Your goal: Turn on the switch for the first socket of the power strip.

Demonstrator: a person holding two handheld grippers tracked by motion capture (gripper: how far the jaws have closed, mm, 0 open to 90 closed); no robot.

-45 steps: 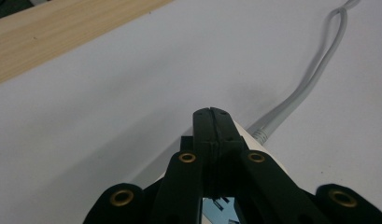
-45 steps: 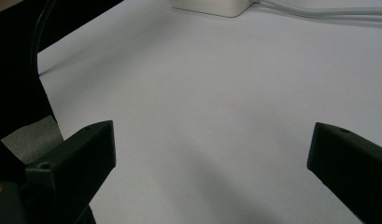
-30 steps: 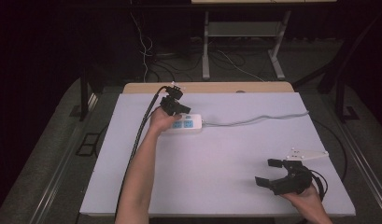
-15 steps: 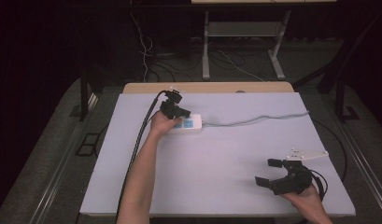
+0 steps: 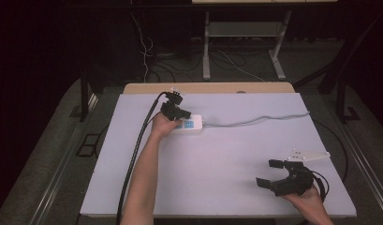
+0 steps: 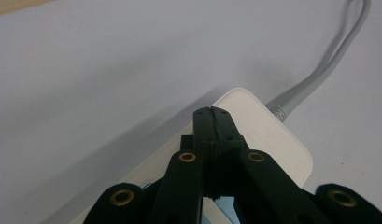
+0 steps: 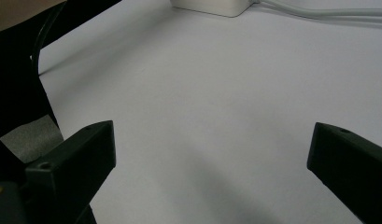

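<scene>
At the desk's near right corner, the right gripper hovers with jaws spread wide, bare white surface open to its left. Farther off, left of centre, the left gripper, jaws pressed together, bears down on a white power strip, partly hiding it; the strip's grey cord trails toward the right edge.

This looks like a lab or recording studio set up for handling trials. A bare white counter stands in a dark room with black surroundings. Beyond the counter's far edge, loose cables trail over a grey floor, and a metal stand frame rises just behind them.
</scene>
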